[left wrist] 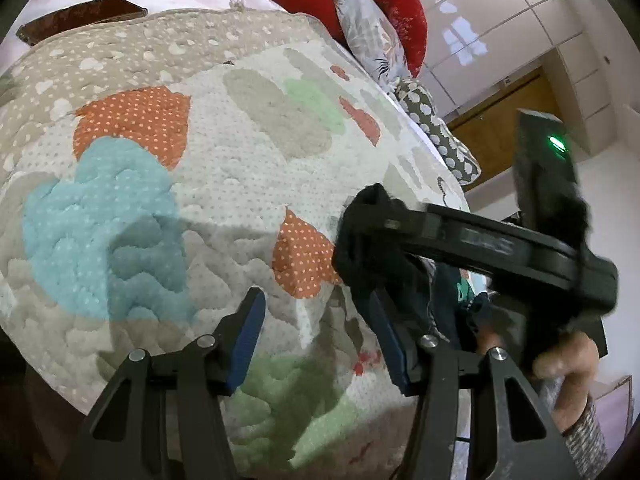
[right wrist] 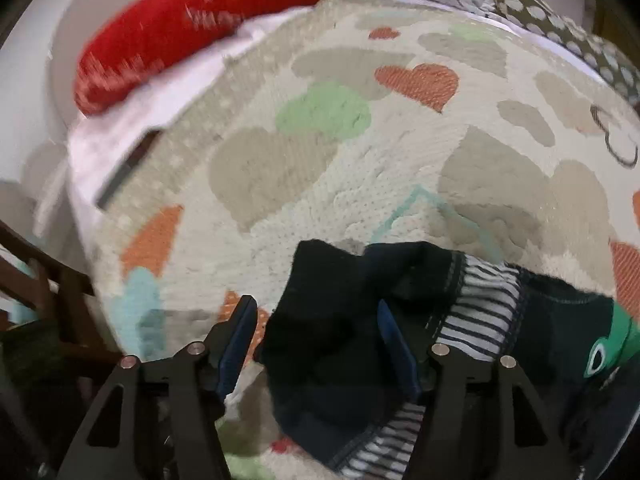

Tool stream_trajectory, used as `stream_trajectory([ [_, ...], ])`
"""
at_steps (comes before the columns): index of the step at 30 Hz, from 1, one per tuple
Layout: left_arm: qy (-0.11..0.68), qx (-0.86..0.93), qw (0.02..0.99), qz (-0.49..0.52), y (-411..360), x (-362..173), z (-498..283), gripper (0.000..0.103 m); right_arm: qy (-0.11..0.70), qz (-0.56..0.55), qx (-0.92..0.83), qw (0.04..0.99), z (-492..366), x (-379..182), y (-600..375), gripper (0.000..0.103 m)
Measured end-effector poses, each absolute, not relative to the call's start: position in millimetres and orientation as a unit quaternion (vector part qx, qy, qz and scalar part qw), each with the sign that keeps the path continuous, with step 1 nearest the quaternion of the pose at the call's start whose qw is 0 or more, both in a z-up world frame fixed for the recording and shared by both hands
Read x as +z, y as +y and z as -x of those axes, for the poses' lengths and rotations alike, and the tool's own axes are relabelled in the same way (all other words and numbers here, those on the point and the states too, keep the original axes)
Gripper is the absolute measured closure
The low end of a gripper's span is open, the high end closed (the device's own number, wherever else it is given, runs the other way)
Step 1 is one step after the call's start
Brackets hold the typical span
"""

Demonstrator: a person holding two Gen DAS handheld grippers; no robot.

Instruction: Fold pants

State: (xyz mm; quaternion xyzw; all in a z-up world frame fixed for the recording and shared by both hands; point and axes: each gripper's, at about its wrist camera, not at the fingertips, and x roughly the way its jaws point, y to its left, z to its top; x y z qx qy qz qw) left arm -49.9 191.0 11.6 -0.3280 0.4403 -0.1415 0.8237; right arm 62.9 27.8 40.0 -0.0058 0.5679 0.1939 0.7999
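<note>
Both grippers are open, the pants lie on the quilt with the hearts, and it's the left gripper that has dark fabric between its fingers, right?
Not the left. The right wrist view shows the right gripper with the pants between its fingers. The left gripper is open over the quilt.

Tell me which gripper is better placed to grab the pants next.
Right. The right gripper is open with the dark pants between its fingers; the left gripper is open over bare quilt.
</note>
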Motion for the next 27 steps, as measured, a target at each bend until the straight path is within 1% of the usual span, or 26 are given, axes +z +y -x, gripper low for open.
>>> stream_trajectory([
  [1, 0.439, -0.142, 0.824, 0.329, 190.9, 10.8, 49.7, 0.05, 0.573, 0.02, 0.187, 0.798, -65.0, 37.0, 34.1, 0.027],
  [4, 0.439, -0.142, 0.822, 0.335, 192.7, 8.8, 52.6, 0.049, 0.594, 0.059, 0.159, 0.786, -74.8, 25.8, 51.7, 0.02],
  [6, 0.439, -0.143, 0.822, 0.334, 192.3, 9.0, 55.3, 0.049, 0.611, 0.085, 0.14, 0.774, -83.5, 16.3, 60.6, 0.02],
  [7, 0.438, -0.143, 0.823, 0.331, 191.5, 10.1, 56.8, 0.049, 0.614, 0.096, 0.138, 0.771, -85.5, 13.8, 62.8, 0.022],
  [8, 0.436, -0.145, 0.825, 0.33, 191.0, 11.4, 58.2, 0.049, 0.615, 0.105, 0.139, 0.769, -86.7, 13.0, 63.5, 0.024],
  [9, 0.435, -0.146, 0.826, 0.328, 190.5, 12.3, 59.7, 0.049, 0.611, 0.108, 0.135, 0.772, -86.1, 14.9, 60.1, 0.042],
  [10, 0.433, -0.147, 0.827, 0.326, 189.0, 13.5, 59.5, 0.049, 0.606, 0.114, 0.127, 0.777, -84.5, 18.0, 54.5, 0.058],
  [13, 0.432, -0.16, 0.827, 0.322, 179.5, 17.4, 55.3, 0.049, 0.594, 0.098, 0.137, 0.786, -80.2, 27.2, 37.2, 0.075],
  [18, 0.41, -0.192, 0.854, 0.256, 139.5, 27.5, 35.2, 0.049, 0.578, 0.051, 0.157, 0.799, -73.4, 41.8, 16.3, 0.076],
  [19, 0.418, -0.194, 0.851, 0.25, 133.2, 25.1, 29.7, 0.053, 0.577, 0.043, 0.16, 0.799, -73.2, 43.7, 13.0, 0.076],
  [20, 0.427, -0.203, 0.844, 0.252, 127.7, 22.2, 24.3, 0.072, 0.577, 0.037, 0.161, 0.8, -73.6, 45.3, 9.5, 0.076],
  [22, 0.445, -0.22, 0.83, 0.253, 116.6, 18.4, 17.2, 0.094, 0.574, 0.022, 0.166, 0.801, -71.4, 50.5, 6.8, 0.076],
  [27, 0.435, -0.235, 0.833, 0.251, 101.3, 35.4, 23.6, 0.094, 0.557, -0.034, 0.181, 0.81, -65.9, 66.4, -17.9, 0.076],
])
